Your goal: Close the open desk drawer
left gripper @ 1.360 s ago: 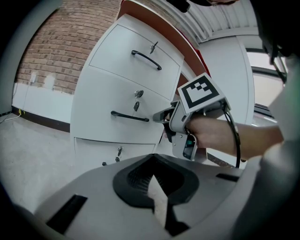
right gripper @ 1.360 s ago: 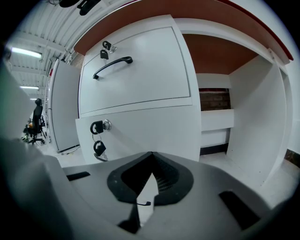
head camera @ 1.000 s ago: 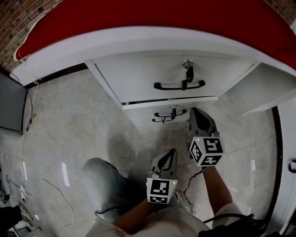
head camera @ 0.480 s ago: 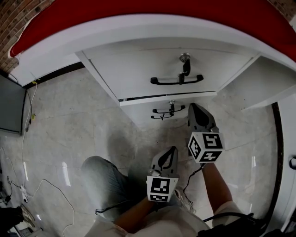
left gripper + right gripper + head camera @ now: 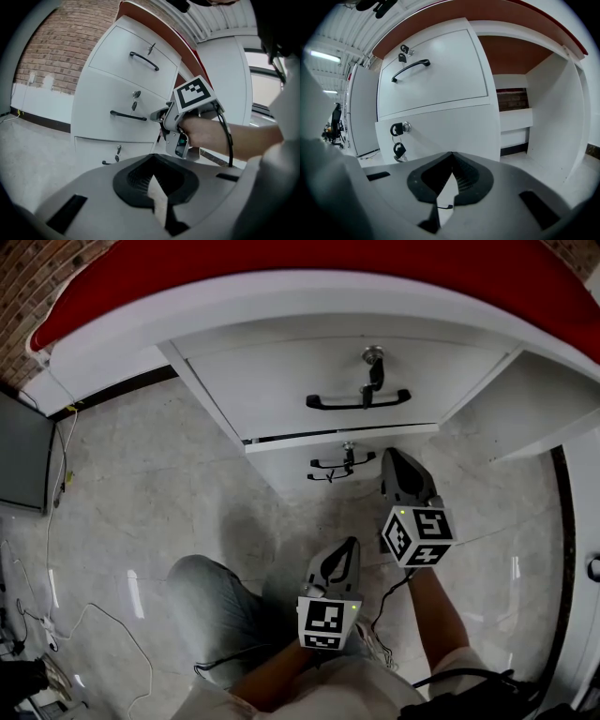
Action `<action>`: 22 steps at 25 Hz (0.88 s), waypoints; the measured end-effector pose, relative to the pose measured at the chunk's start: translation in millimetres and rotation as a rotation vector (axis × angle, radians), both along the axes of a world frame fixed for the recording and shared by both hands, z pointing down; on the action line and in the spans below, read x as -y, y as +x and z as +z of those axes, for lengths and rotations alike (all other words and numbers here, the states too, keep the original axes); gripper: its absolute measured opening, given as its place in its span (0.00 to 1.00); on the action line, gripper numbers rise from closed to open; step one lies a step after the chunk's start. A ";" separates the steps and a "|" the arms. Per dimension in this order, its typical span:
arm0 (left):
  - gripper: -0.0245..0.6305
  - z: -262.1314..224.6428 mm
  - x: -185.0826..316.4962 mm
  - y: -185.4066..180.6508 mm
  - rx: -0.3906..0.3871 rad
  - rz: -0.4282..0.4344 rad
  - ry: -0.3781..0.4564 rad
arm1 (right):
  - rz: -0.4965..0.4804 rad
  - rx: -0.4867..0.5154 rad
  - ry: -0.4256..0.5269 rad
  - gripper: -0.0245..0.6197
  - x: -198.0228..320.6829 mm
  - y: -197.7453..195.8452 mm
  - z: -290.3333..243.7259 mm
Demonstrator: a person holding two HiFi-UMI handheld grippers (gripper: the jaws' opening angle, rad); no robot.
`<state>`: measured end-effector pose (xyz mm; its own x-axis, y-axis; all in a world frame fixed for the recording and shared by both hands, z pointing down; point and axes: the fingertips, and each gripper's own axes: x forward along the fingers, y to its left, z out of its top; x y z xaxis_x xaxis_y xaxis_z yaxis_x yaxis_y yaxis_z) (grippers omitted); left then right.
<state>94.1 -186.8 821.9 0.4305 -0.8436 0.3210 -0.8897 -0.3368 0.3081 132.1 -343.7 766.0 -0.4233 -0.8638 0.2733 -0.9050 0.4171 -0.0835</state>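
Observation:
A white drawer unit stands under a red-topped desk. Its top drawer sticks out past the one below; it has a black handle and a key in its lock. The lower drawer shows a smaller handle. My right gripper is shut and empty, its tips just right of that lower handle and close to the drawer front. In the left gripper view the right gripper is near the middle drawer's right edge. My left gripper is shut, empty and farther back, over the floor.
Grey marbled floor tiles spread to the left, with a dark panel and loose cables at the far left. The person's knee is below. The desk's kneehole side wall and a white cabinet stand to the right.
The head view has shifted slightly, so the drawers sit a little higher and to the left. Both grippers stay in almost the same places.

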 end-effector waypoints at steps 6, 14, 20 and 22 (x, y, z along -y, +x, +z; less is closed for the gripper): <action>0.05 -5.8 3.3 -13.7 0.005 -0.032 0.012 | 0.019 0.019 0.015 0.04 -8.4 -2.1 -5.8; 0.05 -12.8 11.1 -48.1 0.017 -0.130 0.025 | -0.078 0.071 -0.007 0.04 -53.2 -37.0 -0.6; 0.05 -9.3 13.3 -78.5 0.043 -0.215 0.024 | -0.178 0.103 0.015 0.04 -63.3 -93.3 -12.9; 0.05 -7.7 12.7 -87.7 0.046 -0.237 0.020 | -0.179 0.109 0.017 0.04 -59.0 -105.9 -14.6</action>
<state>6.4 -199.5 814.1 0.2048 -0.9256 0.3183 -0.9576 -0.1221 0.2609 26.3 -284.6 751.4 -0.5967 -0.7762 0.2037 -0.8023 0.5725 -0.1689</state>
